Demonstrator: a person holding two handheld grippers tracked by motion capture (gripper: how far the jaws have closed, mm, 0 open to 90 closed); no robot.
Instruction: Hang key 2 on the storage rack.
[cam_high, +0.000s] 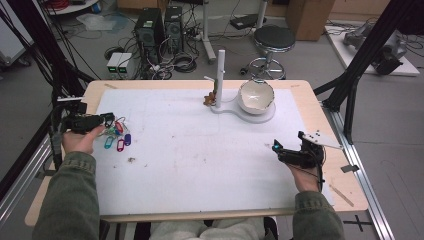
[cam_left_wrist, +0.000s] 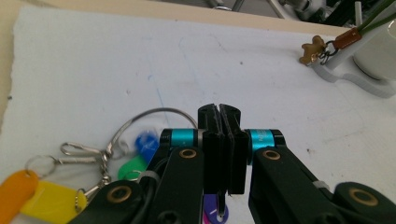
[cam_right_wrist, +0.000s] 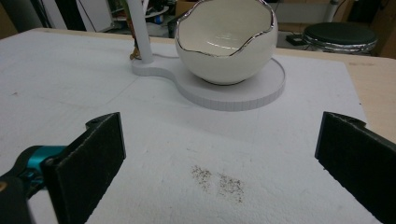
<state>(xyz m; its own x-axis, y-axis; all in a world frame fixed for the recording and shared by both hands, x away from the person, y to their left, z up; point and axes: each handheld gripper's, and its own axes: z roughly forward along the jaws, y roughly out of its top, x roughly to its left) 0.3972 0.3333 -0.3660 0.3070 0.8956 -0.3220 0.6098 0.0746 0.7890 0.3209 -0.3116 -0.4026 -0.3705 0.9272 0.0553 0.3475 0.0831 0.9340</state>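
Key tags (cam_high: 118, 136) lay at counter's (cam_high: 200, 165) left edge; my left tongs (cam_left_wrist: 219, 114) were clamped on one tag's ring, lifting. Right tongs (cam_right_wrist: 219, 154) apart, idle. Next: carry to stand (cam_high: 220, 75), hook on.

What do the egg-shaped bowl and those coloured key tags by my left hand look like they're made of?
The bowl looks like glazed ceramic: glossy white with a silvery jagged rim. The key tags look like coloured plastic, smooth and bright, strung on metal rings and a thin wire loop that shine like steel.
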